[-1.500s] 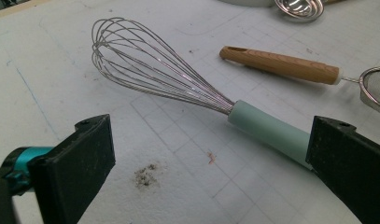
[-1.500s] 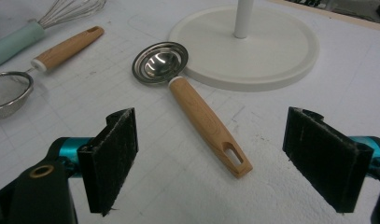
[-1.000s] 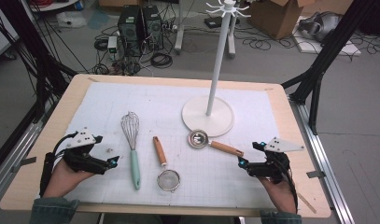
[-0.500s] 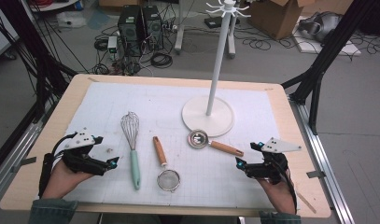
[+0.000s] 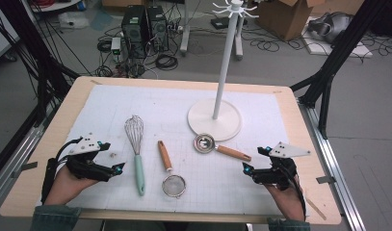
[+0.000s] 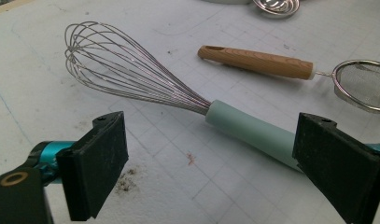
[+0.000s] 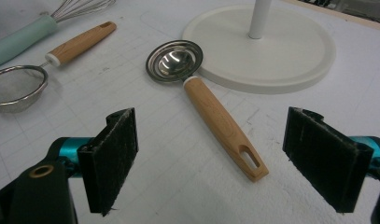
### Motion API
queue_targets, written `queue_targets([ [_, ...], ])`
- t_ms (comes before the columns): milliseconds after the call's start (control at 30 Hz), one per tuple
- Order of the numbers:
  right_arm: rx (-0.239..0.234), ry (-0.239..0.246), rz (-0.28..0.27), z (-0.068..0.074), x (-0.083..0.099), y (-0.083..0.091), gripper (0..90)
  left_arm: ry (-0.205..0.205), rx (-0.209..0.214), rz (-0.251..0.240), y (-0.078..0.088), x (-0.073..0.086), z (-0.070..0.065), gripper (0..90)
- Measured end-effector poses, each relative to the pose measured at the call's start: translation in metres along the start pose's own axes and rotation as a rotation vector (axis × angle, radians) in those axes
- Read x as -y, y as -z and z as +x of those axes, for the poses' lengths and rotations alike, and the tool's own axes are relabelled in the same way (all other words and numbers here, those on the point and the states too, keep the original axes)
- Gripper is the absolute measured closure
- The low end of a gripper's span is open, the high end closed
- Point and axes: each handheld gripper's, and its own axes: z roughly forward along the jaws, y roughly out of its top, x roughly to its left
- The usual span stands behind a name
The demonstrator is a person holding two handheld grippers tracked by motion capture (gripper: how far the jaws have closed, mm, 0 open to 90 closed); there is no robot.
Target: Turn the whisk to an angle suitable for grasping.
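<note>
**Both grippers parked wide open, utensils lying loose on the desk**

Containers: the strainer (image 5: 174, 185) basket and the measuring spoon (image 5: 204, 143) bowl are both empty.

Left gripper (image 5: 111, 156) sits at the 8 o'clock corner of the desk (image 5: 54, 139), jaws spread wide and holding nothing. In the left gripper view the whisk (image 6: 178, 105) lies across the gap ahead of the jaws, its mint handle running toward the right-hand jaw, wire head at 11 o'clock. It lies beyond the pads, not between them.

Right gripper (image 5: 255, 160) sits at the 4 o'clock corner, jaws likewise spread and empty. In the right gripper view the spoon's wooden handle (image 7: 222, 126) points back into the gap between the jaws, its slotted end nearest, the steel bowl at 12 o'clock touching or just beside the stand base (image 7: 271, 51); contact cannot be confirmed.

Surroundings: white grid mat (image 5: 174, 106) covers the desk. The white hook stand (image 5: 224, 62) rises upright at 1 o'clock of centre. Whisk, strainer and spoon lie side by side, apart from one another.
</note>
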Motion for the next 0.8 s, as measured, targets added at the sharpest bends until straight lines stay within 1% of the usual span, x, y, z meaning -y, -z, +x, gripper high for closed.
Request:
queue_targets([
  [133,0.001,0.008,0.001,-0.0003,0.0000,-0.0006,17.1,-0.004,0.011,0.007,-0.0021,0.0006,-0.0011,12.7],
  [367,-0.001,0.007,0.002,-0.0002,-0.0001,-0.0007,17.1,-0.008,0.024,0.010,-0.0030,0.0003,-0.0017,16.1],
  [467,-0.003,0.005,0.003,0.0001,-0.0001,-0.0010,17.1,-0.010,0.032,0.011,-0.0036,0.0007,-0.0015,18.9],
  [500,-0.002,0.006,0.005,0.0005,-0.0002,-0.0014,17.1,-0.011,0.037,0.011,-0.0035,0.0009,-0.0012,22.1],
  [600,-0.005,0.003,0.008,0.0008,-0.0003,-0.0019,17.1,-0.011,0.046,0.015,-0.0039,0.0010,-0.0008,23.1],
  [800,-0.009,0.010,0.013,0.0007,0.0002,-0.0033,17.1,-0.011,0.062,0.019,-0.0050,0.0015,-0.0008,28.0],
])
